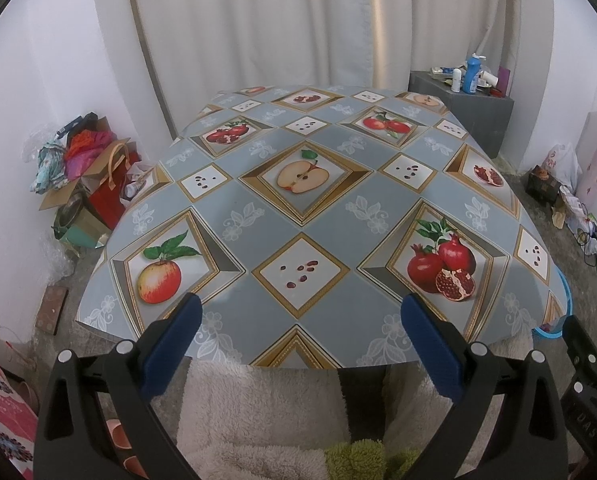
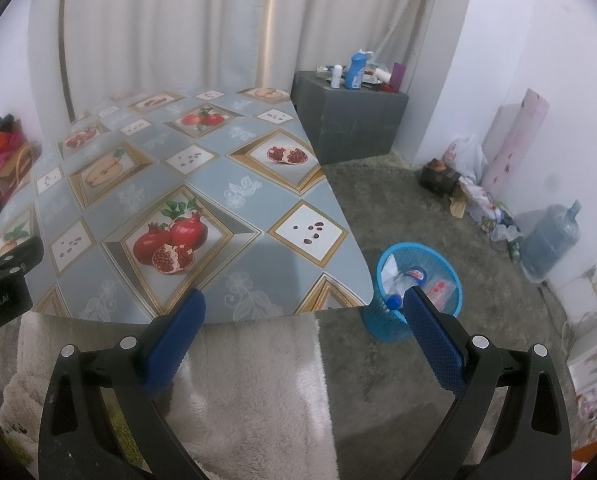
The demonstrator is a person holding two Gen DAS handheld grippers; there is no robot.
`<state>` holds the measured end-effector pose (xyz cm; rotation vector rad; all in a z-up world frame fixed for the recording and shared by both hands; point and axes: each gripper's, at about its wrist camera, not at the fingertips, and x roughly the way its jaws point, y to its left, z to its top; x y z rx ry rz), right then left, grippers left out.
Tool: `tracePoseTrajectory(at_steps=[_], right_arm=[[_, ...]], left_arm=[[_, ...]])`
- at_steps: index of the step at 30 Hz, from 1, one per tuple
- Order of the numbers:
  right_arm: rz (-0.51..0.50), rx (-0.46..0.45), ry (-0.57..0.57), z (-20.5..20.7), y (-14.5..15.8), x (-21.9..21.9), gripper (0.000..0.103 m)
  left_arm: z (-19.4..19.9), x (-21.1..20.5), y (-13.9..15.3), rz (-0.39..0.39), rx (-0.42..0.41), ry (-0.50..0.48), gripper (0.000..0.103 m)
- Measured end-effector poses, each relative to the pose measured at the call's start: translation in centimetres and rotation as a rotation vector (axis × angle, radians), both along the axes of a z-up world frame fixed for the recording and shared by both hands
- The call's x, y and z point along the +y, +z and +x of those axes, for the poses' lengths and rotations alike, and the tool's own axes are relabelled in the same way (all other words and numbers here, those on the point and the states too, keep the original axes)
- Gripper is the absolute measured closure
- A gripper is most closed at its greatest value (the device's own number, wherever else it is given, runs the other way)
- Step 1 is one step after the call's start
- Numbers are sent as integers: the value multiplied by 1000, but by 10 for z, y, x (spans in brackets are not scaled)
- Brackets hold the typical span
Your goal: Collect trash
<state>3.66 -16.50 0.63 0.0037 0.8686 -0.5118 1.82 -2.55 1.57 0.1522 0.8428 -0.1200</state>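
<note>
Light in here is coming across soft and even, kinda cool and flat, nothing harsh. The tablecloth (image 1: pixel 298 216) is picking up a mild sheen and a faint grey shadow is sitting near its front edge. Fisheye is bending everything hard: the table edges are bowing, the curtain (image 1: pixel 258 20) lines are curving, and black vignette is eating the corners. Detail is going mushy toward the rims, especially the clutter along the walls.
</note>
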Motion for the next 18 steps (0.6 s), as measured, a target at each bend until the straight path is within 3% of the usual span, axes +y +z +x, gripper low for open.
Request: tracePoseTrajectory(at_steps=[18], right_arm=[[2, 0, 0, -1, 1, -1, 8]], left_arm=[[1, 0, -1, -1, 15, -2, 6]])
